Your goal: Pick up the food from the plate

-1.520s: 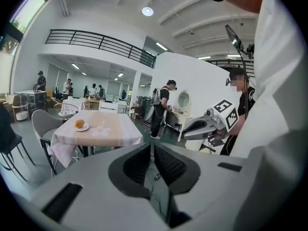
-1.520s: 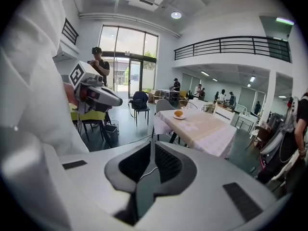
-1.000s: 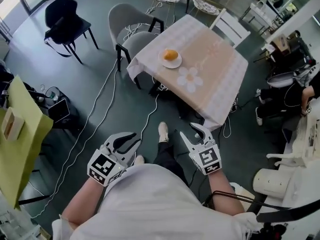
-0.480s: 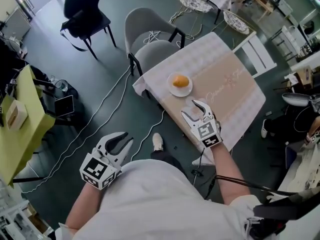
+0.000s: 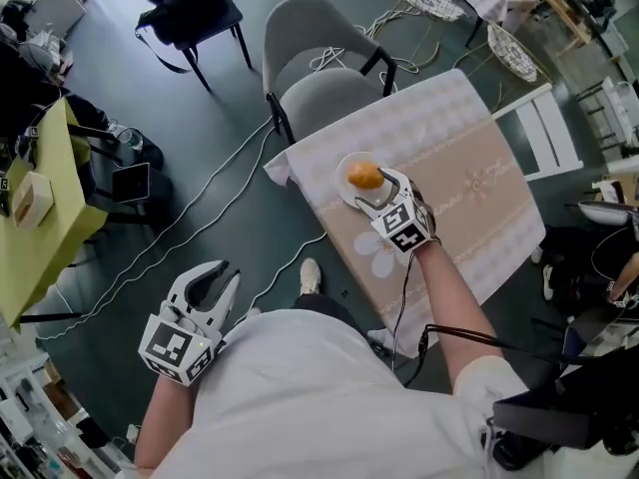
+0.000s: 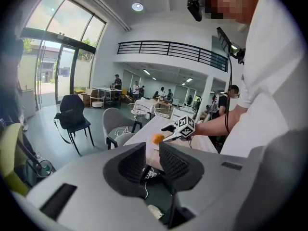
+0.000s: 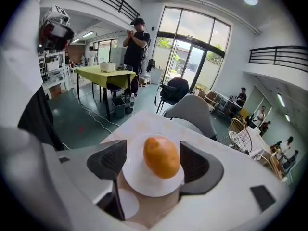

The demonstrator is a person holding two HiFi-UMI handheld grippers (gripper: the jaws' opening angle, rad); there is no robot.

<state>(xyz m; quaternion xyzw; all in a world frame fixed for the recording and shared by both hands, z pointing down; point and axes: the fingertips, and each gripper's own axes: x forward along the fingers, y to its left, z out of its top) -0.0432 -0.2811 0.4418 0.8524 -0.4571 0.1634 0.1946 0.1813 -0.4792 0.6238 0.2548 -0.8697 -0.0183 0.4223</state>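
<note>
An orange, egg-shaped piece of food [image 5: 365,176] lies on a small white plate [image 5: 344,186] near the corner of a cloth-covered table [image 5: 459,158]. My right gripper [image 5: 377,190] is over the plate. Its jaws have just been opening and stand wide on either side of the food [image 7: 161,156], with a gap on each side and the plate [image 7: 139,183] beneath. My left gripper [image 5: 212,282] hangs low beside my body, far from the table and over the floor. Its pads [image 6: 174,163] are a little apart with nothing between them. In the left gripper view the food [image 6: 157,138] shows small in the distance.
Two grey chairs [image 5: 319,78] stand at the table's far side and a white chair [image 5: 547,133] at its right. Cables [image 5: 215,208] run across the dark floor. A green-covered table [image 5: 40,233] is at the left, a black chair [image 5: 195,8] beyond it.
My right gripper has travelled from near my body out over the table to the plate, and its jaws have spread around the food. My left gripper has dropped back to the left.
</note>
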